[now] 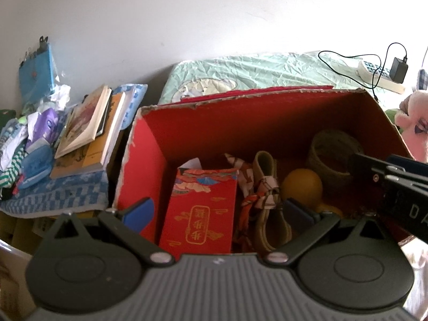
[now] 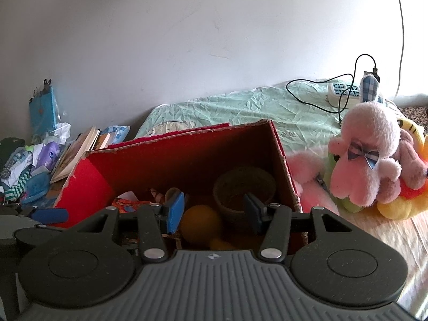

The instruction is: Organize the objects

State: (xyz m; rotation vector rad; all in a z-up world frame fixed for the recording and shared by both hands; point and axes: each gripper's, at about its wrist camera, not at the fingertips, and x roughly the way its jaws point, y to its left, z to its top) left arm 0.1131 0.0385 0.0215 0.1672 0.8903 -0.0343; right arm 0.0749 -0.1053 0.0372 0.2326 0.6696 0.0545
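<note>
My big red cardboard box (image 1: 149, 165) looks matt, its torn rim rough and papery. Inside sit a coarse woven straw basket (image 1: 330, 155) and a smooth orange ball (image 1: 302, 187) — beside it, a fuzzy pink plush toy (image 2: 369, 160) on the crinkled mint-green cloth bedsheet (image 2: 240, 107).

Open red box (image 1: 187, 133) holds envelope (image 1: 200, 214), orange ball (image 1: 302, 187), basket (image 1: 331, 157).

A home bedroom: rumpled bedsheet (image 2: 240, 107), plush toys (image 2: 366, 157) (pink, yellow), stacked books (image 1: 91, 136)
</note>
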